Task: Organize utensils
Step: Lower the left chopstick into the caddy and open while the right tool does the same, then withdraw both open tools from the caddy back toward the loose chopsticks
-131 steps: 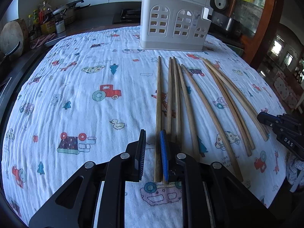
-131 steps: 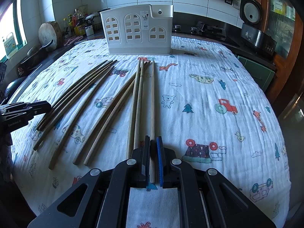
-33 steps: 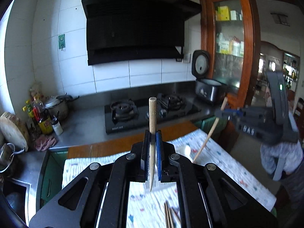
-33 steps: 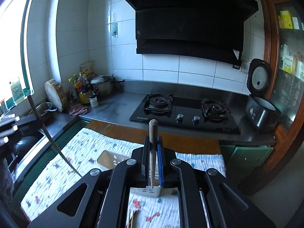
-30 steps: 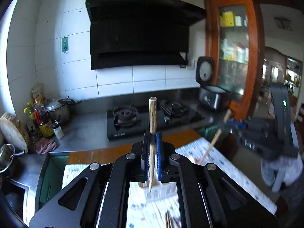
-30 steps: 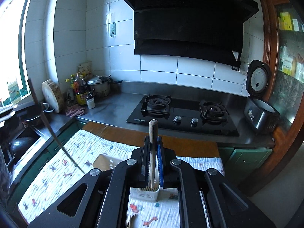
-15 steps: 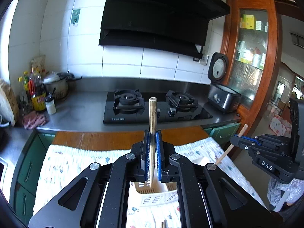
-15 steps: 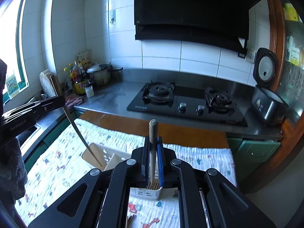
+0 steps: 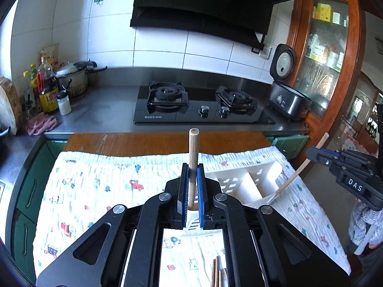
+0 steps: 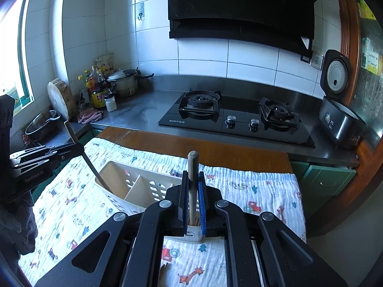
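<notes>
Both claws are clamped on upright chopsticks: the left gripper [image 9: 192, 198] holds one chopstick [image 9: 193, 157] and the right gripper [image 10: 192, 205] another [image 10: 192, 179], tips down in the white basket [image 10: 134, 186]. That basket stands at the far edge of the cloth-covered table [image 9: 95, 186], loose chopsticks [image 9: 216, 272] lying near its front edge, with the stove [image 9: 201, 105] behind.

Both handheld grippers were matte black, angular linkages fixed with round silver screws. The left gripper [image 9: 192, 191] and right gripper [image 10: 193, 198] each carried blue ribbed pads [image 9: 200, 191] inside their fingers. White lettering marked their sides. A grey knitted sleeve [image 10: 14, 224] showed behind the left one.
</notes>
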A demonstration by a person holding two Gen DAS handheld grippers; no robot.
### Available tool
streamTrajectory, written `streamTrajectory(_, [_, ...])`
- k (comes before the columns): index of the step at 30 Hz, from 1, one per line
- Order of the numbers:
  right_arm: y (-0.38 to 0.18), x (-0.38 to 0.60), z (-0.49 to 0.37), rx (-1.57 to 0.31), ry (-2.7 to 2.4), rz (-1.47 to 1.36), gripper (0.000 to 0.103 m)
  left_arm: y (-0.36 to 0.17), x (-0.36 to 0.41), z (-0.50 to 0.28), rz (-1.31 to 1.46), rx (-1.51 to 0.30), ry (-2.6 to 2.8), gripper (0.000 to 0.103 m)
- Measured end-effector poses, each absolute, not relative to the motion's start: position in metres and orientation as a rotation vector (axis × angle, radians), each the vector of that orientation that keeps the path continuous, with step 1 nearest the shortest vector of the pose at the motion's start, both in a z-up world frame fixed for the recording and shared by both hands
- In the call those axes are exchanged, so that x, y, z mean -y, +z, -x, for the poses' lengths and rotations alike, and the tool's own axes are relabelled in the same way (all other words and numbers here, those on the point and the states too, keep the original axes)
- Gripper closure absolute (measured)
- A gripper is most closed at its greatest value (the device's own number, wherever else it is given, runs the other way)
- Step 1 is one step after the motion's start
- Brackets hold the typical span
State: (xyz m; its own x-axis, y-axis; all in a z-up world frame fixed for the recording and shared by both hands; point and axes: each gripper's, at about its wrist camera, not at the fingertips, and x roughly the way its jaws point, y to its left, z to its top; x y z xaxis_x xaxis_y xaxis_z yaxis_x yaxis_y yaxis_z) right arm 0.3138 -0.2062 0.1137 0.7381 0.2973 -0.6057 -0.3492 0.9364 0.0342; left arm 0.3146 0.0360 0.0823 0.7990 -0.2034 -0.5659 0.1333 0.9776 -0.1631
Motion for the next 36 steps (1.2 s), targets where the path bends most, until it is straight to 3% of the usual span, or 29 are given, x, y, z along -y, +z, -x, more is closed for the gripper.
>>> streamTrajectory(4, [0.115, 0.208, -0.314, -0.649, 0.353, 0.079, 0.095, 0.080, -0.036, -0.315, 0.111, -0.628, -0.177, 0.096])
streamTrajectory(7, [0.119, 0.208, -0.312, -0.637, 0.353, 0.077, 0.087, 0.082, -0.034, -0.313, 0.110, -0.622, -0.184, 0.093])
streamTrajectory(8, [0.120, 0.208, -0.311, -0.631, 0.350, 0.078, 0.084, 0.083, -0.035, -0.312, 0.110, -0.616, -0.184, 0.090])
streamTrajectory(10, [0.124, 0.210, -0.307, -0.613, 0.340, 0.087, 0.078, 0.087, -0.035, -0.308, 0.118, -0.600, -0.184, 0.074])
streamTrajectory(13, [0.132, 0.213, -0.298, -0.588, 0.327, 0.099, 0.075, 0.096, -0.037, -0.299, 0.123, -0.573, -0.186, 0.072])
streamTrajectory(14, [0.134, 0.216, -0.295, -0.579, 0.322, 0.097, 0.069, 0.099, -0.037, -0.295, 0.128, -0.563, -0.185, 0.071])
streamTrajectory(16, [0.140, 0.220, -0.286, -0.559, 0.313, 0.096, 0.065, 0.107, -0.038, -0.285, 0.134, -0.542, -0.184, 0.061])
streamTrajectory(21, [0.151, 0.231, -0.258, -0.525, 0.298, 0.095, 0.052, 0.120, -0.038, -0.250, 0.120, -0.501, -0.185, 0.049])
streamTrajectory(28, [0.144, 0.236, -0.206, -0.511, 0.318, 0.119, 0.032, 0.111, -0.046, -0.198, 0.155, -0.508, -0.197, 0.038])
streamTrajectory(36, [0.103, 0.235, -0.149, -0.558, 0.368, 0.109, 0.025, 0.072, -0.051, -0.141, 0.144, -0.546, -0.175, 0.031])
